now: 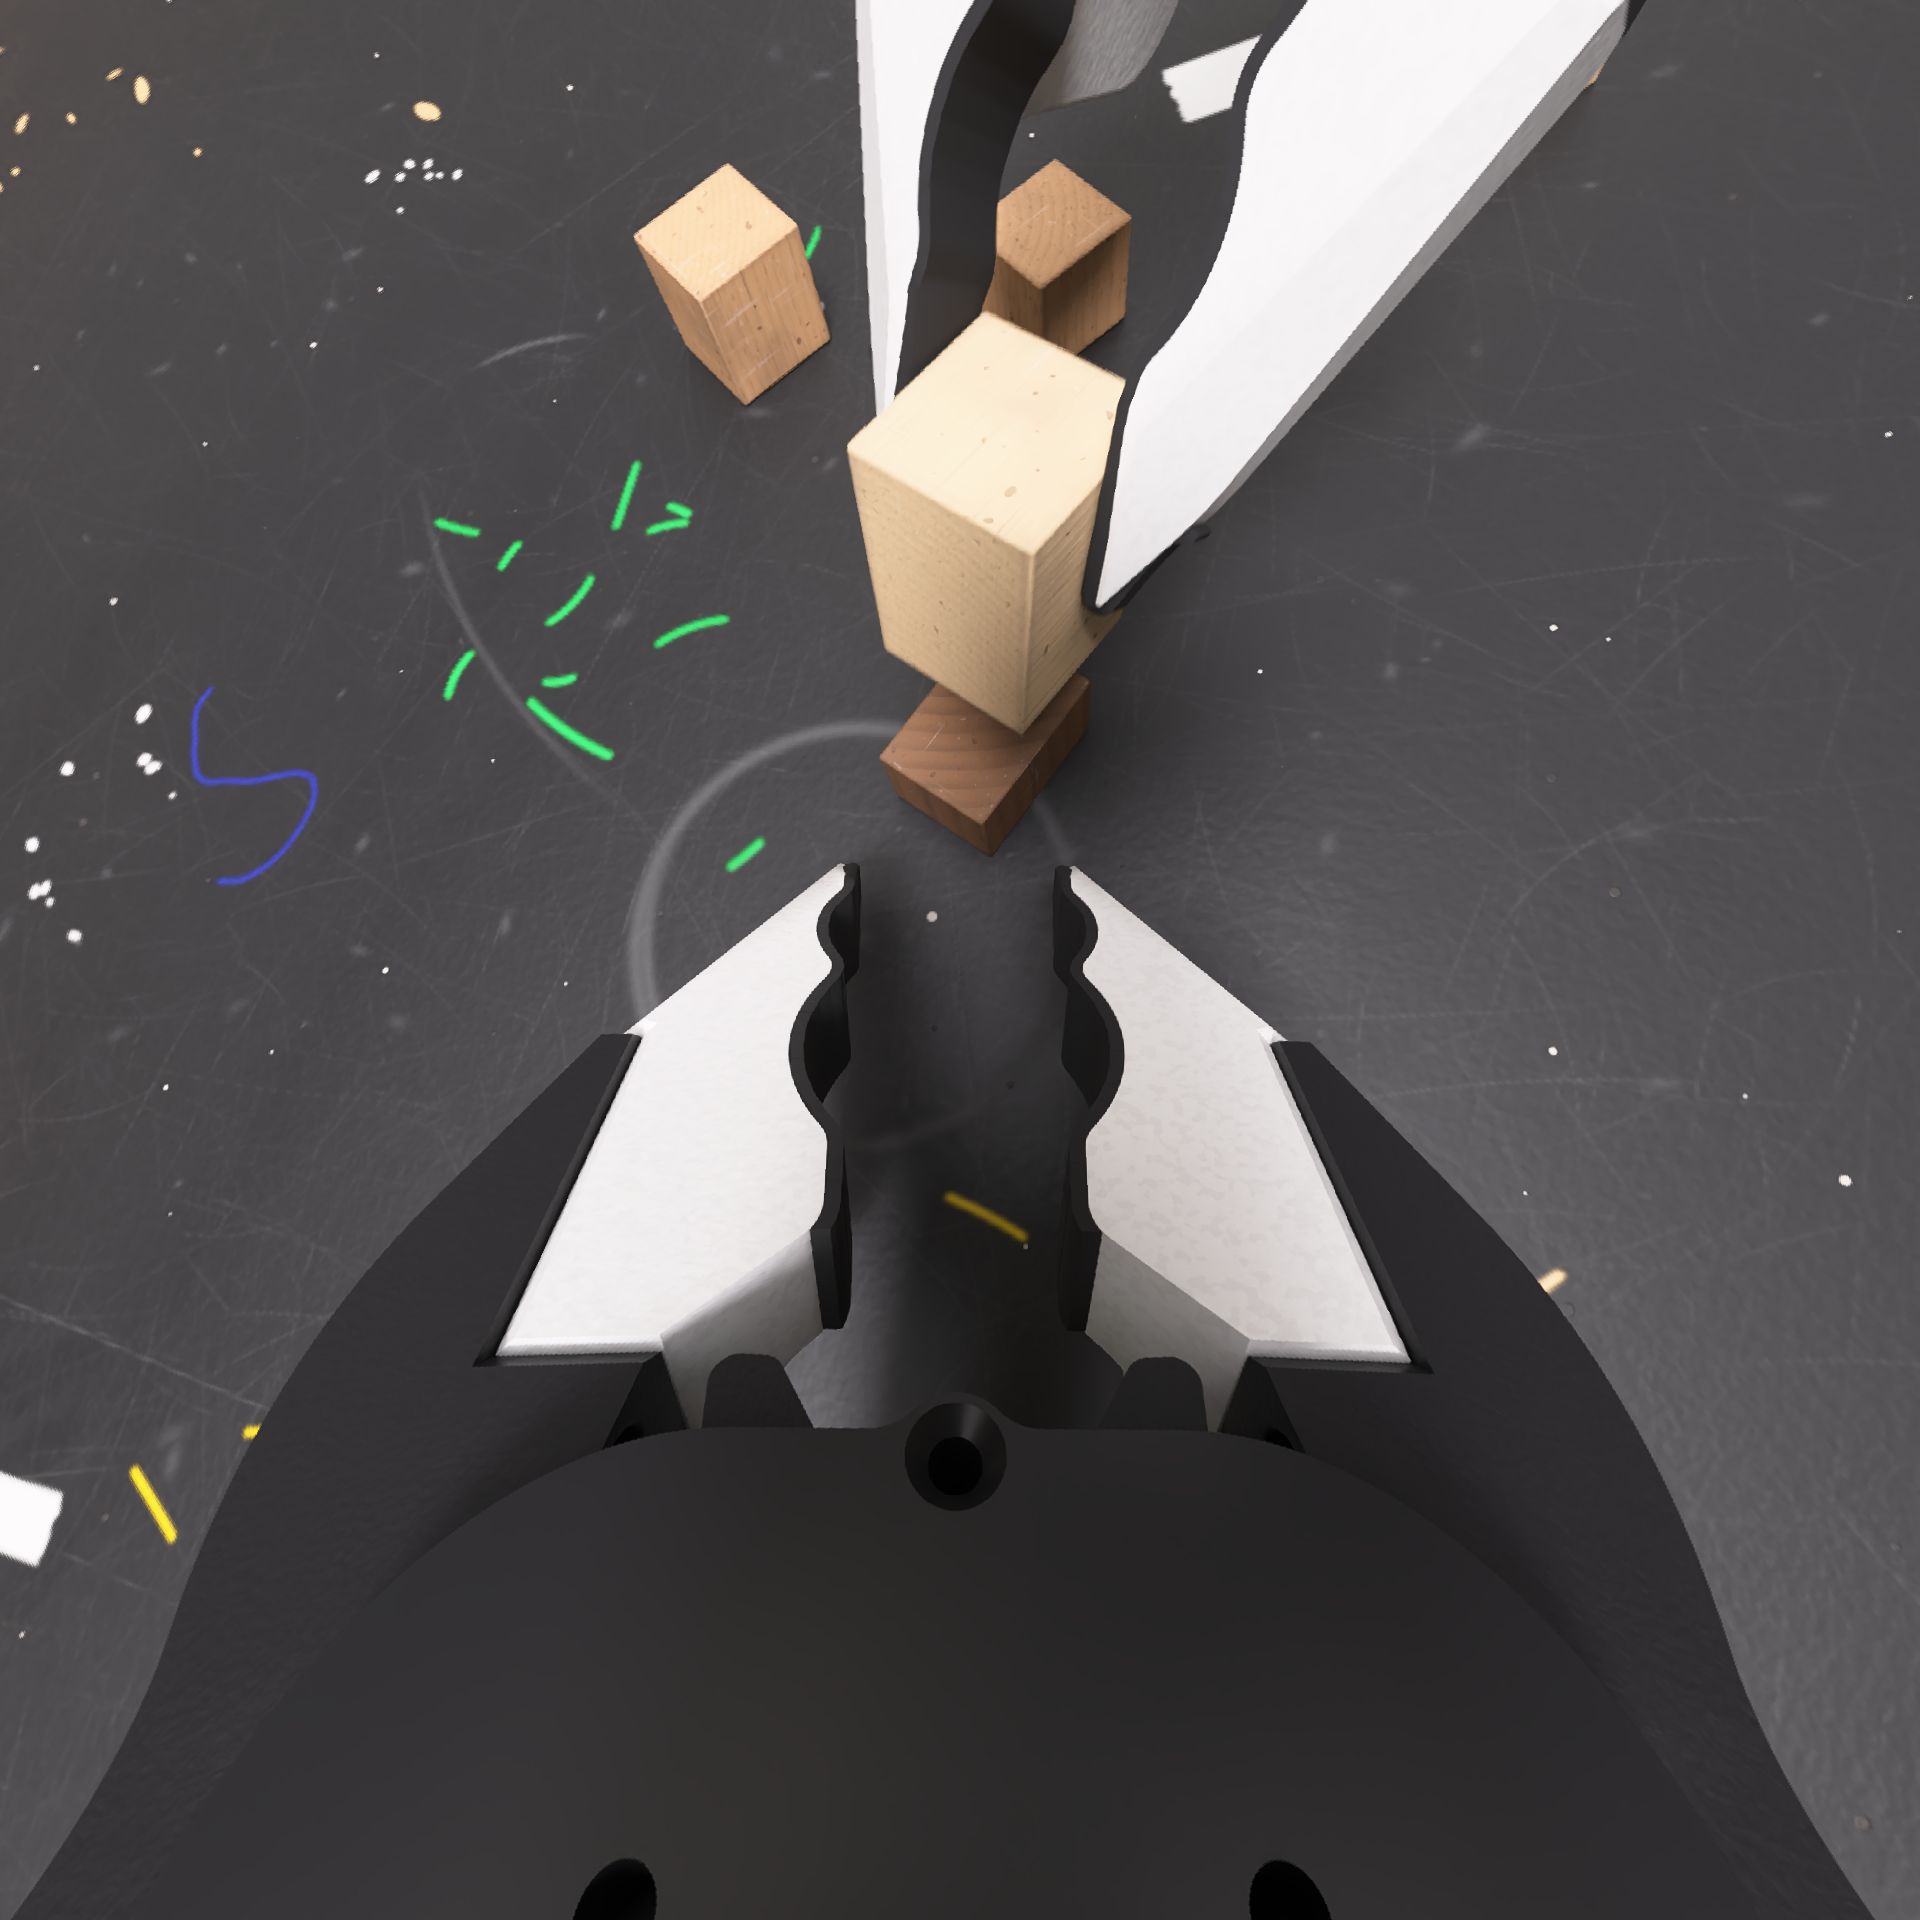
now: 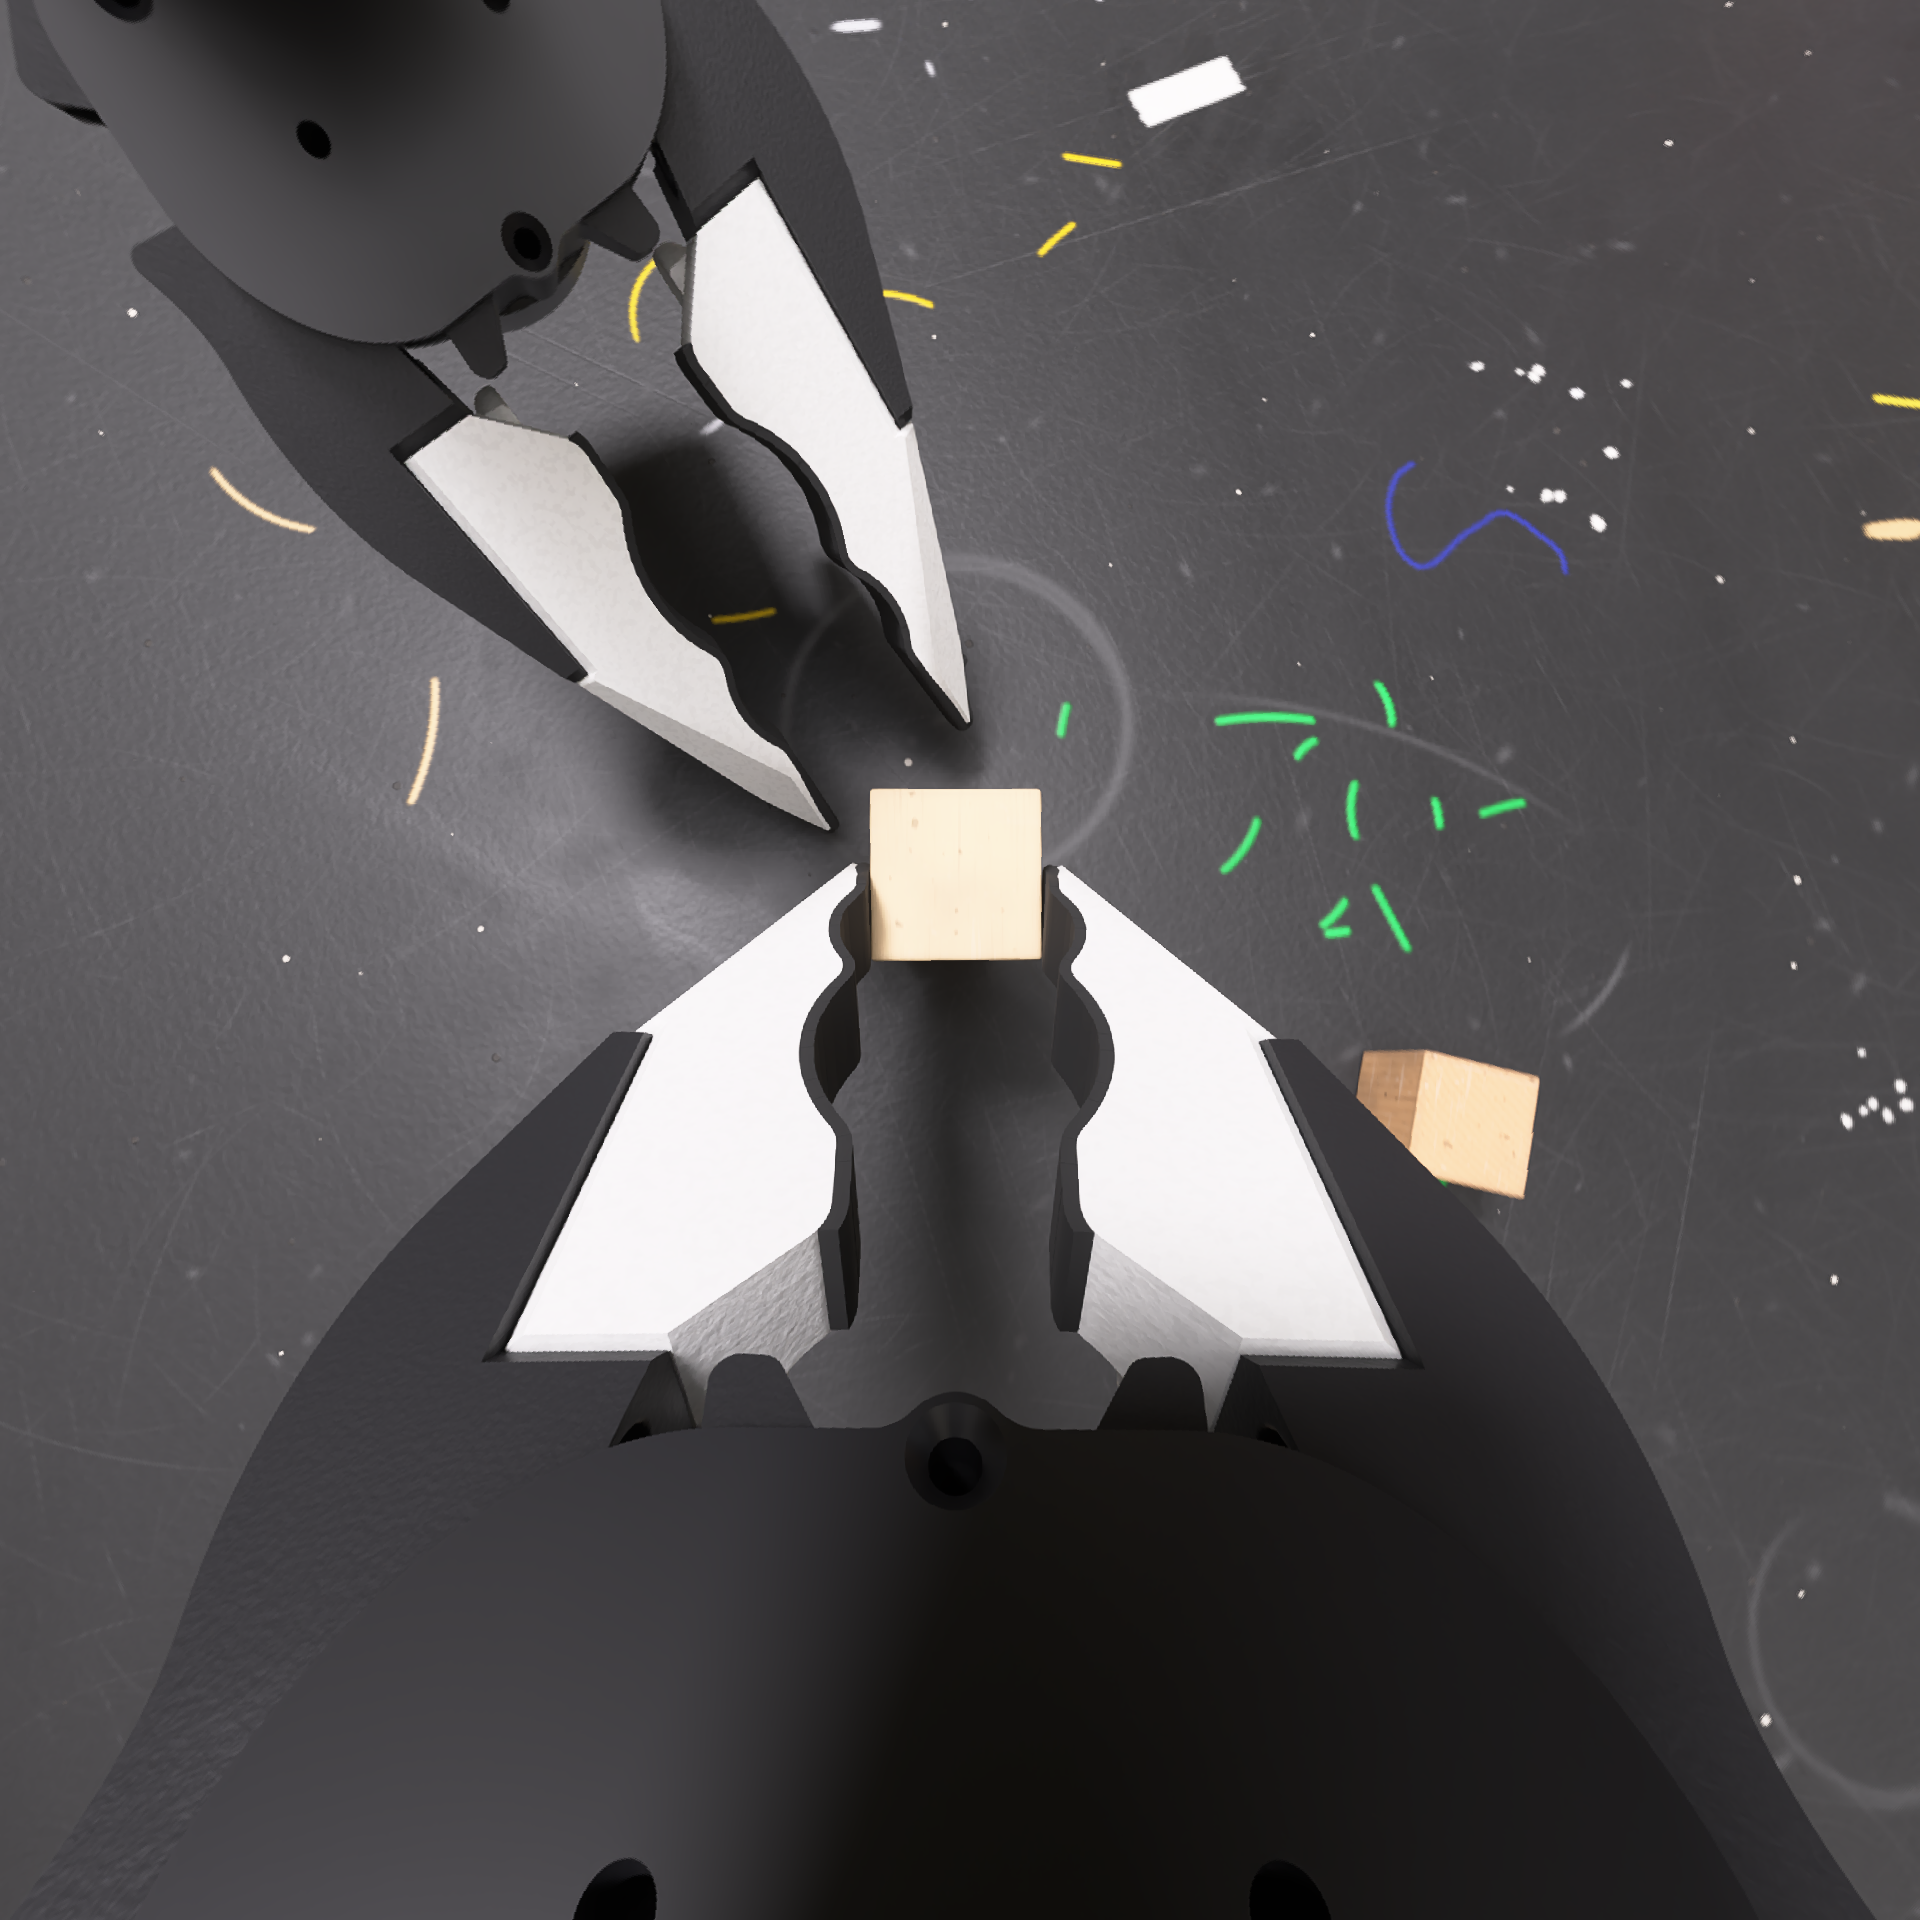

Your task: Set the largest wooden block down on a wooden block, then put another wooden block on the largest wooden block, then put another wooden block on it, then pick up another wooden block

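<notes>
My right gripper (image 2: 954, 883) is shut on the largest wooden block (image 2: 954, 873), a pale upright block. In the left wrist view this block (image 1: 977, 520) stands over a small dark brown block (image 1: 982, 769) on the table. I cannot tell whether the two touch. A right finger (image 1: 1195, 436) presses on its side. My left gripper (image 1: 958, 883) is open and empty, low over the table just in front of the dark block. It also shows in the right wrist view (image 2: 891, 769). The dark block is hidden in the right wrist view.
A tan block (image 1: 732, 281) stands at the back left, also seen in the right wrist view (image 2: 1455, 1122). A mid-brown block (image 1: 1070, 249) stands behind the pale block, between the right fingers. The dark table (image 1: 312, 1039) bears chalk marks and scratches.
</notes>
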{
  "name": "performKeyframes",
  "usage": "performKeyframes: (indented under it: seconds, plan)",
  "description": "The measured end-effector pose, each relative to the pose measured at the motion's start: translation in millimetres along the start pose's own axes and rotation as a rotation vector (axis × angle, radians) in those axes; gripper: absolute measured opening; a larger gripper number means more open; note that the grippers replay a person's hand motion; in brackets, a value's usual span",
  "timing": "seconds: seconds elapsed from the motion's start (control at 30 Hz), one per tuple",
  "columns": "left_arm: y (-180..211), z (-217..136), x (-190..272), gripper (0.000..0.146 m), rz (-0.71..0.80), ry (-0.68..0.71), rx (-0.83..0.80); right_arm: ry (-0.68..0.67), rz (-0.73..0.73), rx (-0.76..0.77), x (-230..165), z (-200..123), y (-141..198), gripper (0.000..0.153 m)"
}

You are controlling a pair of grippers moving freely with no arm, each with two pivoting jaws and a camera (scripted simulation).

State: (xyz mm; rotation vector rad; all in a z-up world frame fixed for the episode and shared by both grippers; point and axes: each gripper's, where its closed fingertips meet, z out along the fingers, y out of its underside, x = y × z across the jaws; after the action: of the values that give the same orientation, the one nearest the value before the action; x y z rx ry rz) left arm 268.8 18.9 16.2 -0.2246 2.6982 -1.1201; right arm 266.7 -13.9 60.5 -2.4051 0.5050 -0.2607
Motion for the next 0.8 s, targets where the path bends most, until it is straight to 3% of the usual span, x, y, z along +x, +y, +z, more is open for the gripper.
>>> performKeyframes:
  seconds: [0.3,0.53,0.63,0.8]
  plan:
    - [3,-10,-9,0.036,-0.029,-0.001,0.043,-0.003,-0.034,-0.125,0,20,3,0.032]
    - [1,-12,-8,0.037,-0.022,-0.004,0.046,0.035,-0.021,-0.088,8,1,0,0.041]
    - [2,-13,-8,0.037,-0.022,-0.005,0.047,0.107,-0.002,-0.110,23,-17,15,0.042]
    - [0,-12,-8,0.036,-0.016,-0.011,0.048,0.194,0.112,-0.199,54,-30,73,0.046]
